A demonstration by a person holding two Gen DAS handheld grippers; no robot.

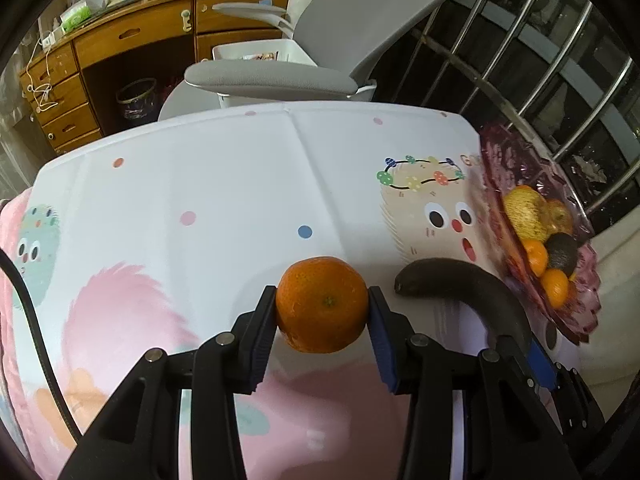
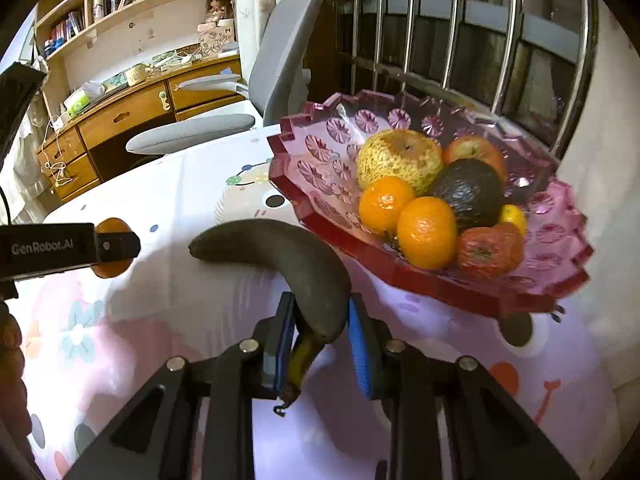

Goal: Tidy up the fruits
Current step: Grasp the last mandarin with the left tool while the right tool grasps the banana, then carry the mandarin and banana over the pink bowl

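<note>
My left gripper [image 1: 322, 300] is shut on an orange mandarin [image 1: 322, 305] just above the patterned tablecloth; it also shows at the left of the right wrist view [image 2: 114, 254]. My right gripper [image 2: 320, 320] is shut on the stem end of a blackened banana [image 2: 280, 252], which curves left over the cloth and also shows in the left wrist view [image 1: 460, 284]. A pink glass fruit bowl [image 2: 320, 148] at the right holds a yellow pear, an apple, an avocado, mandarins and a tomato; it appears in the left wrist view [image 1: 576, 320] too.
The table [image 1: 240, 184] has a white and pink cartoon cloth. A grey office chair [image 1: 280, 76] stands behind its far edge. A wooden desk with drawers [image 1: 100, 64] is behind. A window with metal bars [image 2: 480, 40] is right behind the bowl.
</note>
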